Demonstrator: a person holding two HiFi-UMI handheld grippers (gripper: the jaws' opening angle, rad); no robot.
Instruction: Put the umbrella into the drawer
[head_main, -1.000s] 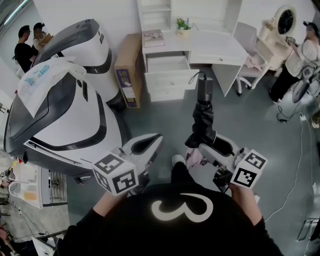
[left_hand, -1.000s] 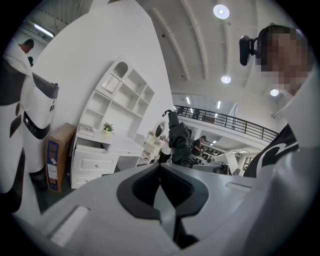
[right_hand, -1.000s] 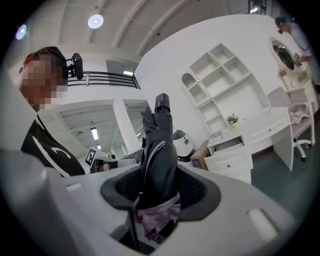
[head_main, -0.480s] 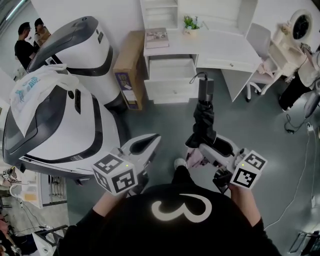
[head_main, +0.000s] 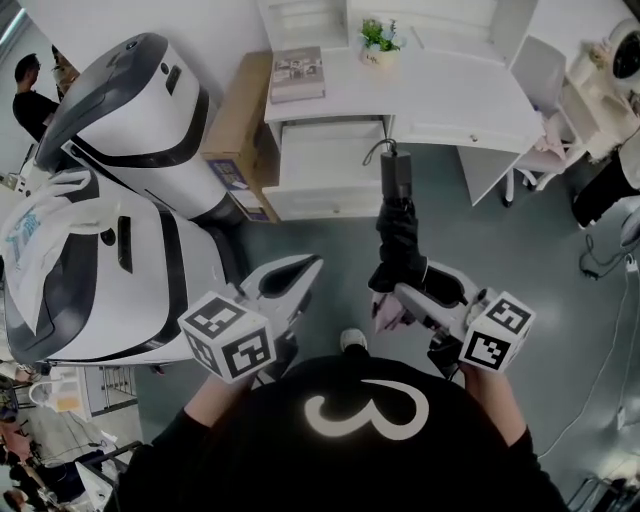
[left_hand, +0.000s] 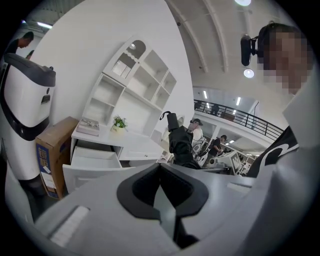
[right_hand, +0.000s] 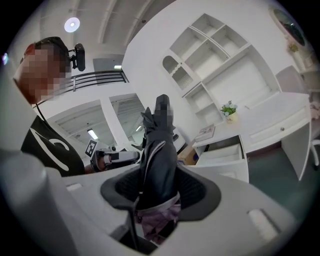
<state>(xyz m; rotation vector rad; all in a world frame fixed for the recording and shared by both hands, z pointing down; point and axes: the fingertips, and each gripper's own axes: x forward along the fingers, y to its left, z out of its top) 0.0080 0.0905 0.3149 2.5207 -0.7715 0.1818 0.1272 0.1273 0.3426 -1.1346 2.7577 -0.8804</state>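
1. The fingers of our right gripper (head_main: 402, 292) pinched the folded umbrella (head_main: 398, 232) near one end, well short of the open drawer (head_main: 325, 155). We judged that it could droop or slip.
2. The left gripper (head_main: 308, 268) had its fingers pressed together, empty. With nothing steadying the far end, the umbrella might have caught the drawer front.

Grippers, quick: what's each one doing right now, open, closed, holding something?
Left gripper: closed, jaws together, nothing between them.
Right gripper: closed on the folded black umbrella, which sticks out ahead of its jaws.
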